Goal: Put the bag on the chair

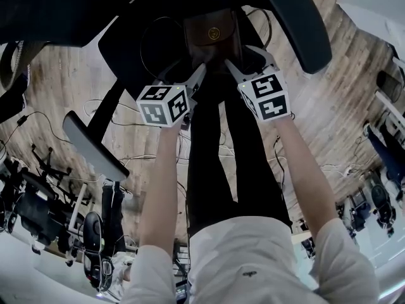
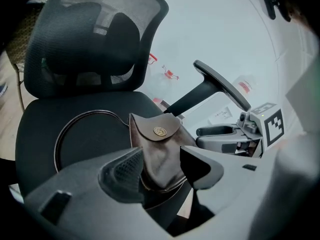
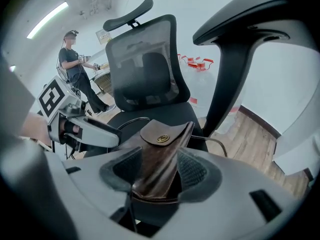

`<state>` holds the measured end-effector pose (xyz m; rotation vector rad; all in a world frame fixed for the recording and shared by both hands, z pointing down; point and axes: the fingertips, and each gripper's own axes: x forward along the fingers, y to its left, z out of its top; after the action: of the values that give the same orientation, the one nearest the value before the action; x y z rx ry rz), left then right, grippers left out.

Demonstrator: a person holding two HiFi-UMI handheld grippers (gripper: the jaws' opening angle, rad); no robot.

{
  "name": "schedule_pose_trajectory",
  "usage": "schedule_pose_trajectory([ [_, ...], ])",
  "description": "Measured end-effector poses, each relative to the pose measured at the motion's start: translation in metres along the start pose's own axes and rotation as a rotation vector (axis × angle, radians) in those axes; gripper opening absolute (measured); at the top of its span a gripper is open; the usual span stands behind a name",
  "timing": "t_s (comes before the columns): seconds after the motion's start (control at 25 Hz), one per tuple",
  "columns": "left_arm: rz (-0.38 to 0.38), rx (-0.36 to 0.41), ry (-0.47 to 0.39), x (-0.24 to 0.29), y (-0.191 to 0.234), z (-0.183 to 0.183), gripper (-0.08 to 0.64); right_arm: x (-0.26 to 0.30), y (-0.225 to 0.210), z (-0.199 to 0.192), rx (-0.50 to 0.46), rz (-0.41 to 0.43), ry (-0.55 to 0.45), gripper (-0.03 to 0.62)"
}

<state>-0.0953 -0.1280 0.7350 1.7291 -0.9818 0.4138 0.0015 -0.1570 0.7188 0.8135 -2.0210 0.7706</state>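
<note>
A brown leather bag (image 1: pixel 212 33) with a round brass stud stands on the seat (image 1: pixel 126 49) of a black office chair, its thin strap (image 2: pixel 75 124) looped over the seat. In the left gripper view the bag (image 2: pixel 160 139) is between the jaws of my left gripper (image 2: pixel 162 171), which stand wide with a dark gap on the right side. In the right gripper view my right gripper (image 3: pixel 157 171) is shut on the bag's (image 3: pixel 160 154) lower end. Both grippers (image 1: pixel 186 75) (image 1: pixel 247 61) meet at the bag's near edge.
The mesh backrest (image 3: pixel 145 64) rises behind the seat, and armrests (image 3: pixel 240 19) (image 1: pixel 95 147) flank it. Cables (image 1: pixel 107 109) lie on the wooden floor. Other chairs (image 1: pixel 38 201) stand at the left. A person (image 3: pixel 75 69) stands far off.
</note>
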Motion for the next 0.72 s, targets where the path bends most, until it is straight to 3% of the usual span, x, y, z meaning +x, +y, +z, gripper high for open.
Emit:
schedule_pose_trajectory([
  [0.36, 0.023, -0.026, -0.033, -0.015, -0.026, -0.008, 0.221, -0.023, 0.008, -0.004, -0.017, 0.041, -0.007, 0.221],
  [0.72, 0.069, -0.033, -0.119, -0.031, -0.055, -0.013, 0.219, -0.042, 0.017, -0.009, -0.073, 0.116, -0.016, 0.209],
])
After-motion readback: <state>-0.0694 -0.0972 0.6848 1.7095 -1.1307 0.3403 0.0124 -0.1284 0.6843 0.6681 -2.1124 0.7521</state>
